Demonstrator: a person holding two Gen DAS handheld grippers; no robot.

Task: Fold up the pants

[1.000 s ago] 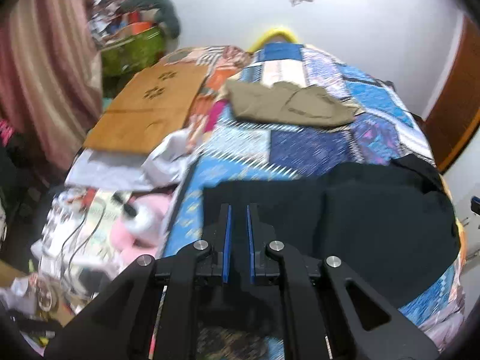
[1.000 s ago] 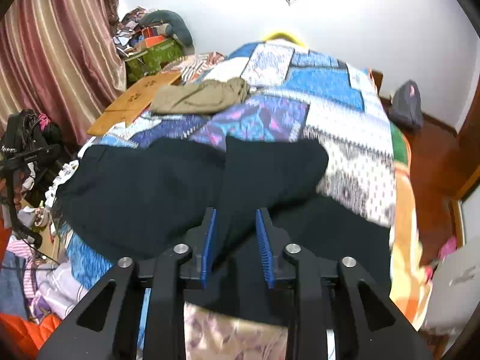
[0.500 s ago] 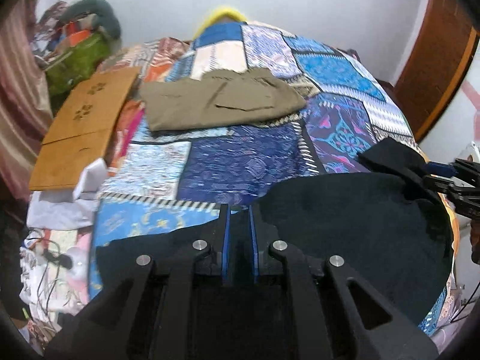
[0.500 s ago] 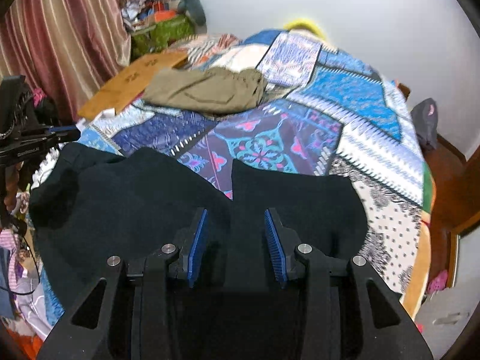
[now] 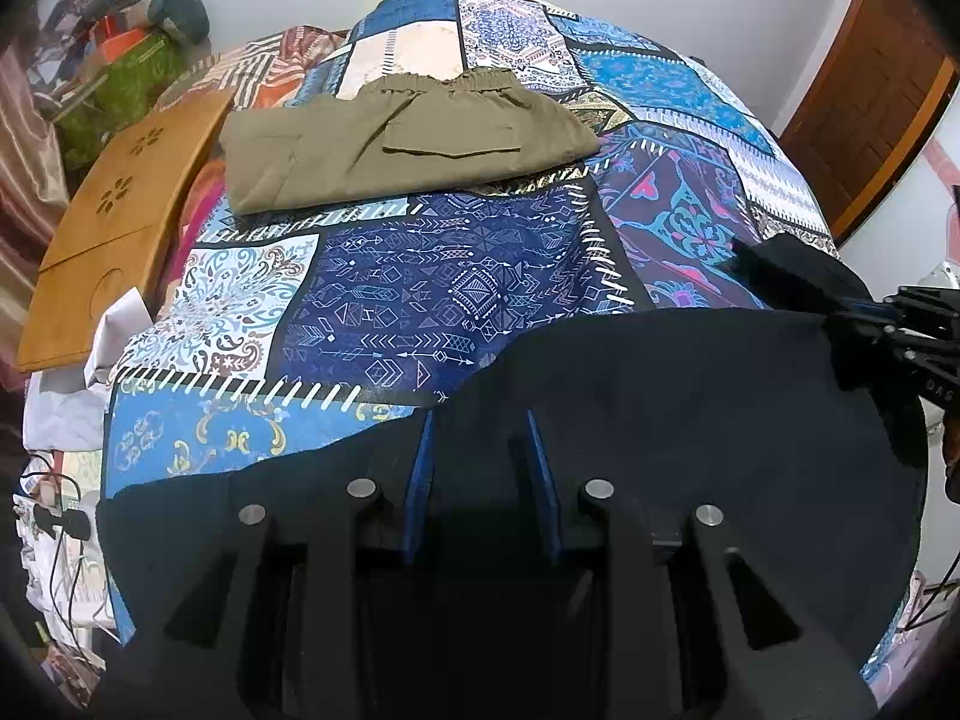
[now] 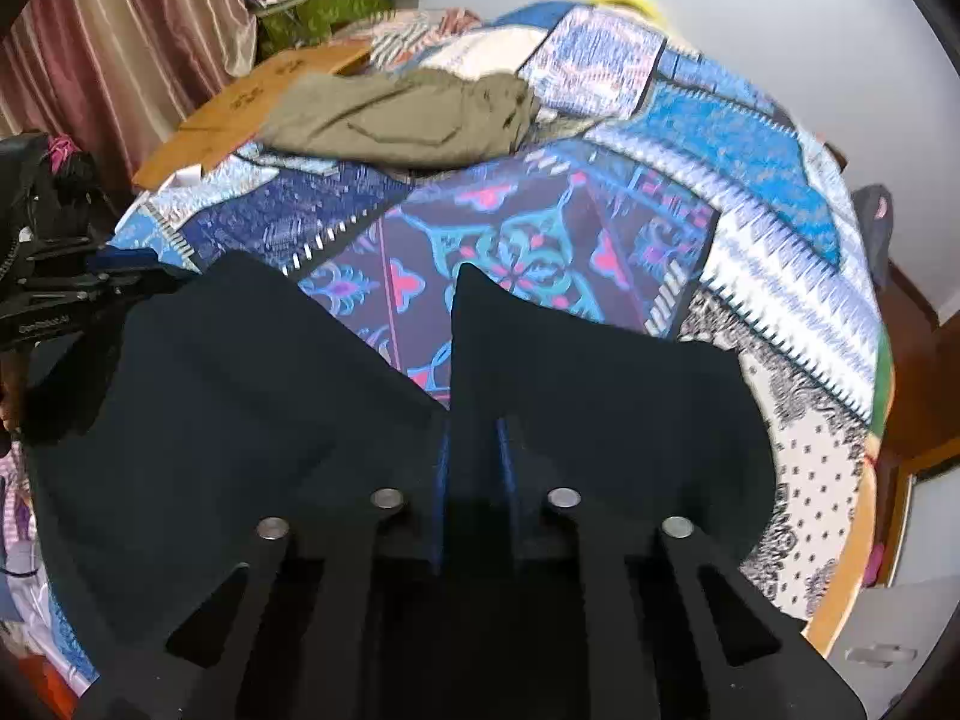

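The black pants (image 5: 690, 408) lie across the near end of a patchwork bedspread (image 5: 420, 300). My left gripper (image 5: 477, 420) is open, its blue pads spread with the black cloth lying between them. My right gripper (image 6: 474, 426) is shut on a fold of the black pants (image 6: 252, 396) and holds an edge raised above the bed. The right gripper also shows at the right edge of the left wrist view (image 5: 870, 324), pinching a corner of the cloth. The left gripper shows at the left edge of the right wrist view (image 6: 72, 294).
Folded olive-green pants (image 5: 408, 138) lie further up the bed. A wooden lap board (image 5: 120, 228) rests at the bed's left side. Clutter, cables and a curtain (image 6: 120, 48) are on the left. A wooden door (image 5: 870, 96) stands on the right.
The left gripper has opened from shut on the pants. The right gripper has closed on the cloth. Both have carried the black pants further up the bed.
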